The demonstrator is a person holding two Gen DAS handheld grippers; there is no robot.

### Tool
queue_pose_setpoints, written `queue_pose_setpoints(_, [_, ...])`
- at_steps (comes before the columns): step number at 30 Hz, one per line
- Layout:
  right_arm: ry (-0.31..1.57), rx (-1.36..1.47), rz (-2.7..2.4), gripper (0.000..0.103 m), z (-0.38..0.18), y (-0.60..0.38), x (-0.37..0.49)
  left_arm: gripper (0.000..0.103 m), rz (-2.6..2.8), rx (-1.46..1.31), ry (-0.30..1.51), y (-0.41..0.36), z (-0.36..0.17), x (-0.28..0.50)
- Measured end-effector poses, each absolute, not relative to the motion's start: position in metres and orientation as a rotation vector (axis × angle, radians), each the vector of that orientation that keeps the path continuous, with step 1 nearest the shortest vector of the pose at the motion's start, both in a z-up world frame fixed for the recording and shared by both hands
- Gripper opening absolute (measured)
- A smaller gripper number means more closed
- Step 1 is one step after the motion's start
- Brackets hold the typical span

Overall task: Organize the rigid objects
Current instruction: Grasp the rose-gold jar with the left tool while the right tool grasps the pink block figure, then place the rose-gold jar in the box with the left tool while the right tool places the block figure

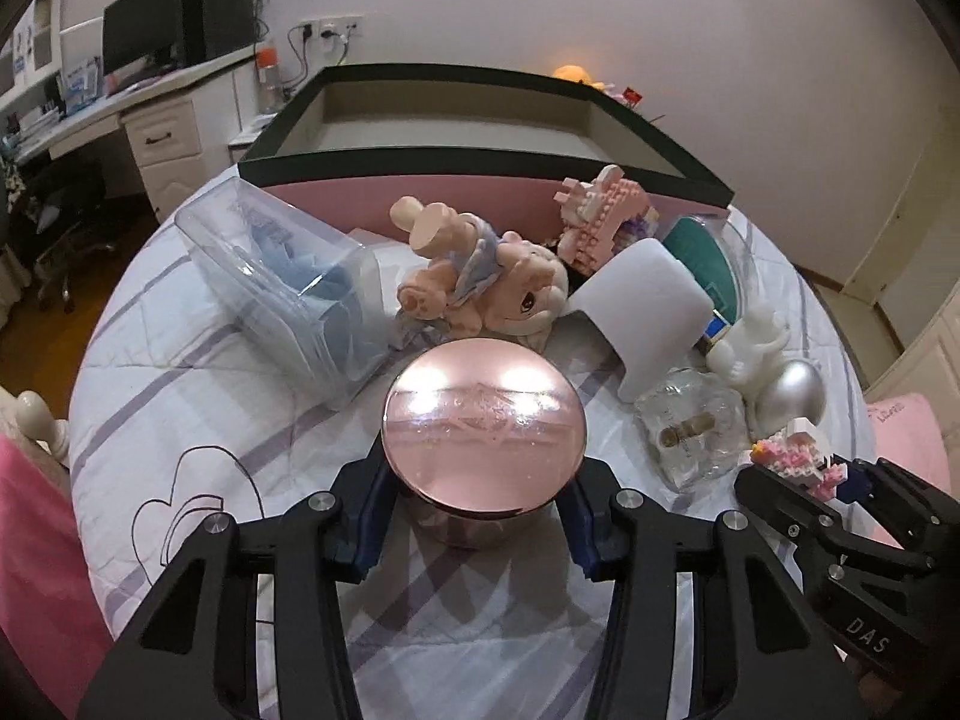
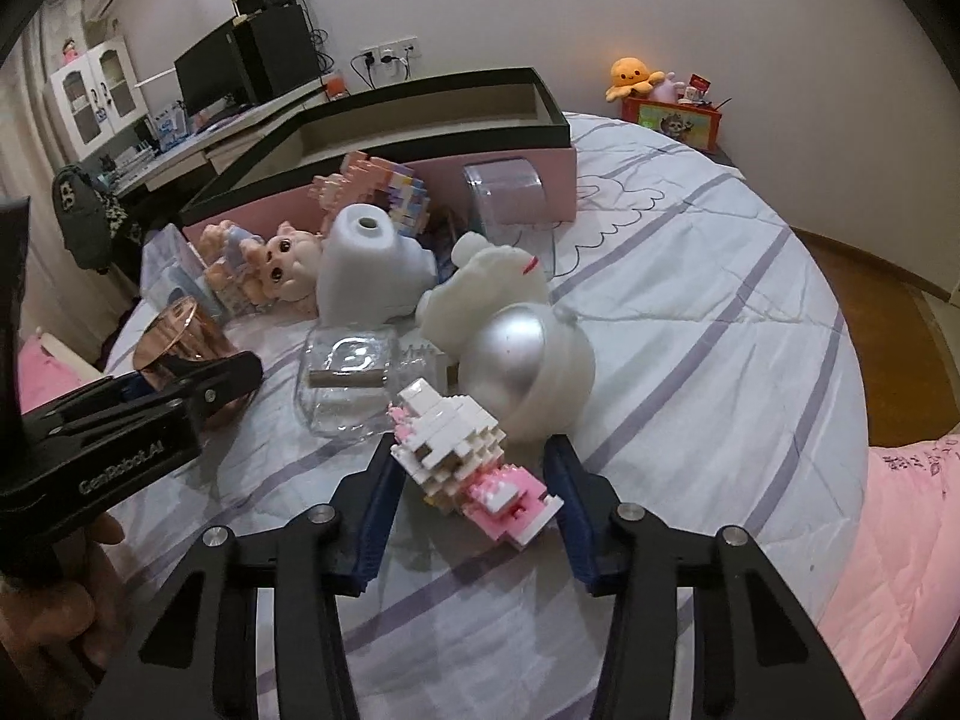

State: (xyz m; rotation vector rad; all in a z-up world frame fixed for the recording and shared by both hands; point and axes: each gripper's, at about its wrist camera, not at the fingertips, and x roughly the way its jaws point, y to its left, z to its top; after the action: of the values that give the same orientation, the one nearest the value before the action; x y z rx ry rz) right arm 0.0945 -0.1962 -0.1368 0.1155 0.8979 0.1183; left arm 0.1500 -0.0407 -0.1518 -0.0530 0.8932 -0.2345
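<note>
My left gripper [image 1: 480, 498] is shut on a rose-gold round jar [image 1: 483, 426], its blue pads touching both sides; it also shows in the right wrist view [image 2: 180, 342]. My right gripper [image 2: 471, 480] is open around a pink and white brick figure [image 2: 462, 456] lying on the bed, with gaps on both sides. The right gripper shows in the left wrist view [image 1: 804, 480]. A large pink box with a black rim [image 1: 480, 138] stands open behind the pile.
On the bed lie a pig doll [image 1: 498, 282], a clear plastic tub [image 1: 288, 282], a white hood-shaped part [image 1: 648, 306], a glass bottle [image 1: 690, 426], a silver and white toy [image 2: 528, 354] and a pink brick model [image 1: 606, 210]. A pink quilt [image 2: 900, 540] lies right.
</note>
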Motion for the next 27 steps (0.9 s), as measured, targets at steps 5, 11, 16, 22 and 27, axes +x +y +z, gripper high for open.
queue_pose_setpoints(5, [0.881,0.159,0.156,0.049,-0.126,-0.203,0.087,0.048,-0.256,-0.075,0.893,-0.032,-0.148,0.141])
queue_pose_setpoints(11, [0.863,0.186,0.195,0.049,-0.11,-0.202,0.085,0.048,-0.256,-0.074,0.876,-0.021,-0.14,0.133])
queue_pose_setpoints(16, [0.8,0.17,0.244,0.049,-0.079,-0.194,0.1,0.048,-0.267,-0.09,0.813,-0.009,-0.108,0.132])
queue_pose_setpoints(22, [0.716,0.12,0.284,0.049,-0.047,-0.182,0.152,0.048,-0.274,-0.102,0.716,0.0,-0.067,0.16])
queue_pose_setpoints(27, [0.718,0.098,0.283,0.049,-0.045,-0.176,0.211,0.048,-0.26,-0.102,0.712,-0.004,-0.057,0.219])
